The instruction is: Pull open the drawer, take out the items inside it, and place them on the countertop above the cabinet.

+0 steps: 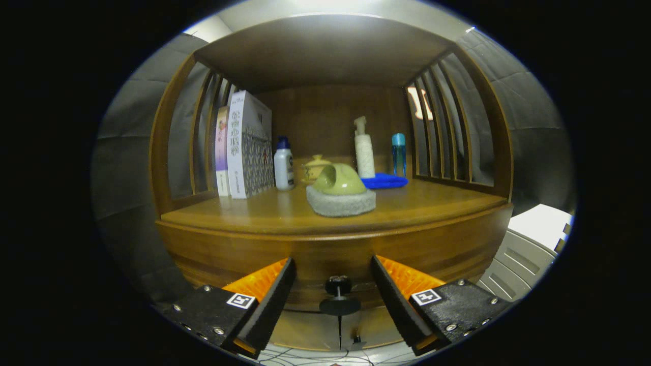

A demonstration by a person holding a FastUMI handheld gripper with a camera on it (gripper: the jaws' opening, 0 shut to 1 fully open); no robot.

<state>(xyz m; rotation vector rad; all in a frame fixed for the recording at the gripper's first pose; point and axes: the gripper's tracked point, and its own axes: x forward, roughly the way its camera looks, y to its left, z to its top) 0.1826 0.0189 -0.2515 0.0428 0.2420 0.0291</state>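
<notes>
A wooden cabinet faces me, its countertop (285, 211) at mid height. On the countertop near the front rests a green-handled scrubbing pad (341, 195) with a grey base. The drawer front (315, 262) below the countertop is closed, and its black knob (339, 295) sticks out toward me. My gripper (333, 282) is open, its orange-and-black fingers (269, 295) either side of the knob and not touching it. Nothing is held.
At the back of the countertop stand several boxes (244, 147), a white bottle (284, 168), a yellow lidded pot (316, 165), a white pump bottle (364, 152), a blue bottle (398, 152) and a blue cloth (386, 181). A white cabinet (529, 249) stands to the right.
</notes>
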